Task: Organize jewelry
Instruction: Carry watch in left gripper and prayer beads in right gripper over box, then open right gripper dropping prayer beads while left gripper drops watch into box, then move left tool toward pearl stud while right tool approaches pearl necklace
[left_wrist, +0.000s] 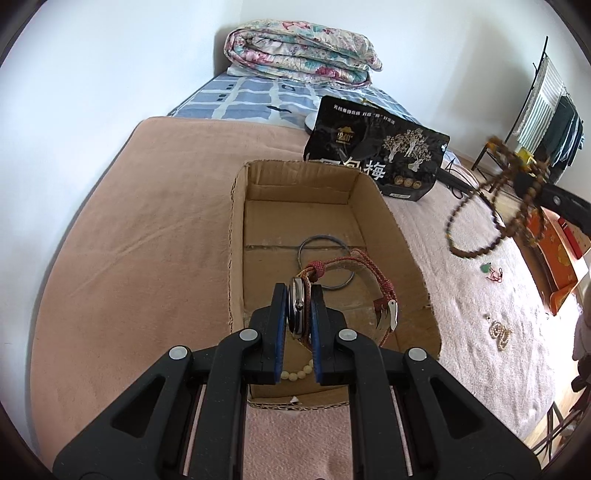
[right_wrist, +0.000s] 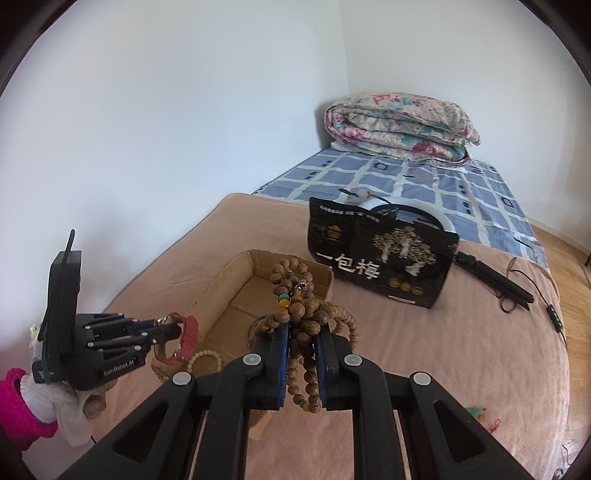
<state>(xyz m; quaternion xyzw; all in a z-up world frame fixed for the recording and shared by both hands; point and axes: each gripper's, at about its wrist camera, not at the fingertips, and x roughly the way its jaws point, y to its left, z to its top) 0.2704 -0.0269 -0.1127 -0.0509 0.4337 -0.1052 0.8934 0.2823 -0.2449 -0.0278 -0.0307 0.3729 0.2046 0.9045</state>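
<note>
Jewelry goes into the open brown cardboard box (left_wrist: 314, 236) on the bed. Our left tool (left_wrist: 299, 314) clamps the red-strapped steel watch (left_wrist: 297, 306) above it; at 2 o'clock our right tool (right_wrist: 301, 332) grips the wooden bead necklace (right_wrist: 295, 295). Only the left view shows the grey ring bangle (left_wrist: 325, 262) inside.
</note>
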